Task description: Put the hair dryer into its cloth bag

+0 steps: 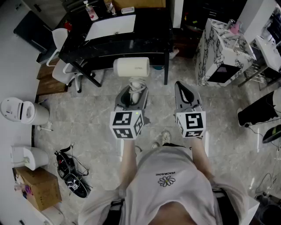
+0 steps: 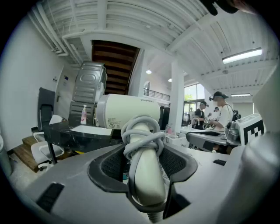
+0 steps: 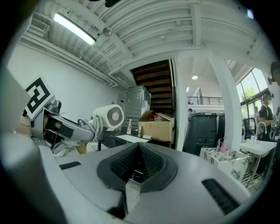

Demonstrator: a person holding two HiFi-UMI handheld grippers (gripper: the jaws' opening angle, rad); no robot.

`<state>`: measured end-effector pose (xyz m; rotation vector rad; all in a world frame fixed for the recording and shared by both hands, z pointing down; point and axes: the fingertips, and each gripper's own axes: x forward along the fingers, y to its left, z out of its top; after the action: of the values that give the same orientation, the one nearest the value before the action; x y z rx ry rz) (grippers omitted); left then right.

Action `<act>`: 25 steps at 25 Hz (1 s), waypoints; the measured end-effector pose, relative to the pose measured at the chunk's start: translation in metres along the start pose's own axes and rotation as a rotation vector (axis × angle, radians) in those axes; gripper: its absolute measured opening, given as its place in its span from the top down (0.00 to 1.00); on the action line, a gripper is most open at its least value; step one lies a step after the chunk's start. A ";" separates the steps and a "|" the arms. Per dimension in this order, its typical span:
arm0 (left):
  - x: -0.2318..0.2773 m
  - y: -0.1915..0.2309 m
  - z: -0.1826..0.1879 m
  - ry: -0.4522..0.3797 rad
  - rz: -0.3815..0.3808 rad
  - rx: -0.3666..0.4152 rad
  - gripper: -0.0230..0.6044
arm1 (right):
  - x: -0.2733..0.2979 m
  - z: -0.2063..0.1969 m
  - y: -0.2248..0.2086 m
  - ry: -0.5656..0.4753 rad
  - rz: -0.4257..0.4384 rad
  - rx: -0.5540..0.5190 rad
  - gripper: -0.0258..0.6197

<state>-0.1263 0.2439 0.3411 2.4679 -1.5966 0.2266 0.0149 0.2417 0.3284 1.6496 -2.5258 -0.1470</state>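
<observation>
The only print on the hair dryer is a small grey mark on the side of its cream barrel and, in the left gripper view, a label of fine lines near the barrel's rear; both are too small to read. The person's white T-shirt bears a daisy under a line of tiny lettering, likewise unreadable. Each gripper carries a cube with black-and-white square markers. The dryer's nozzle end faces away from the left gripper view, and the right gripper view shows only its round rear grille. The person's hands are hidden under the cubes, and their legs are cut off by the frame. The left gripper has its jaws fairly wide and clamped on the dryer's handle, with the grey cord wound in loops round the handle just above the pads. The dryer is held in the air with its barrel crosswise, over the pale stone floor and in front of a black desk. The desk holds a white sheet and a pump bottle. The right gripper is beside the left one, apart from it, its jaws pressed together with nothing between them.
</observation>
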 end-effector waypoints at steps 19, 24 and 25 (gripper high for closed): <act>0.039 -0.002 0.010 -0.049 -0.033 -0.149 0.58 | 0.022 -0.018 -0.025 0.002 0.091 -0.015 0.94; 0.045 -0.008 0.009 -0.054 -0.012 -0.197 0.58 | 0.028 -0.041 -0.039 0.078 0.104 -0.101 0.94; 0.045 -0.008 0.010 -0.056 -0.005 -0.197 0.58 | 0.030 -0.042 -0.042 0.076 0.112 -0.106 0.94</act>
<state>-0.0999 0.2049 0.3416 2.3466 -1.5530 -0.0007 0.0471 0.1967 0.3655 1.4442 -2.4999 -0.1997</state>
